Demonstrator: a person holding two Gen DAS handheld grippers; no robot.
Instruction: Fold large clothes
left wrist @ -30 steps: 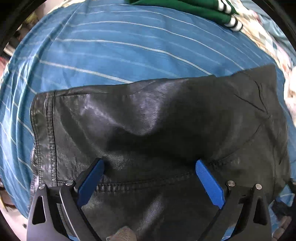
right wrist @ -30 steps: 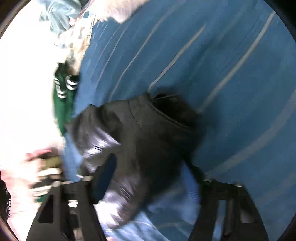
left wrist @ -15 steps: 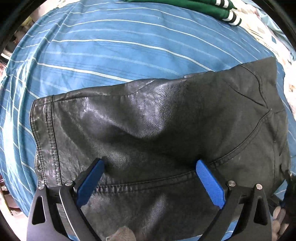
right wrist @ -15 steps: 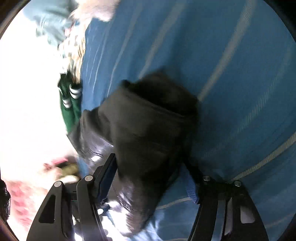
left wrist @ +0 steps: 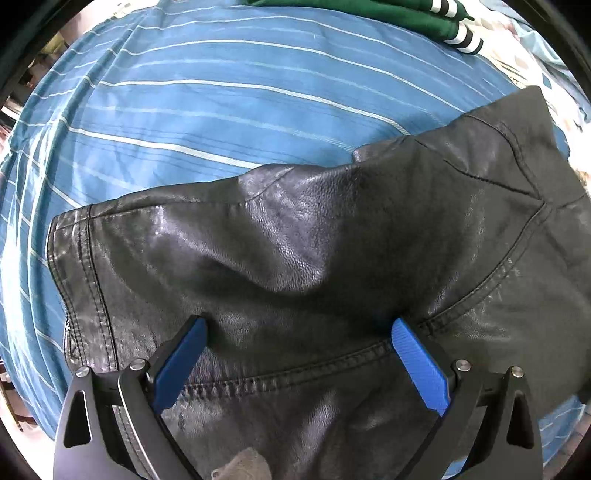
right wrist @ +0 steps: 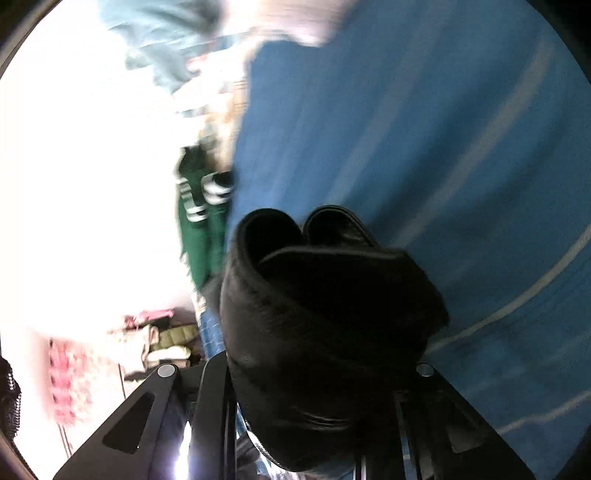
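- On the blue striped bedspread (left wrist: 229,110) lies the black leather jacket (left wrist: 295,266), its long axis running left to right across the left wrist view, one stitched hem edge at the left, a seamed corner rising at the upper right.
- Directly over its near half sits the left gripper (left wrist: 299,332), blue fingers (left wrist: 181,362) spread wide with their tips against the leather, pinching nothing.
- At the jacket's right end, a bunched roll of the same black leather (right wrist: 325,325) fills the right gripper (right wrist: 325,373); its fingertips are hidden, so I cannot tell whether they pinch it.
- My judgement: the fold turns on carrying that right end leftward along the long axis, while the left pins.
- Beyond, a green striped-cuff garment (left wrist: 406,14) lies well apart.
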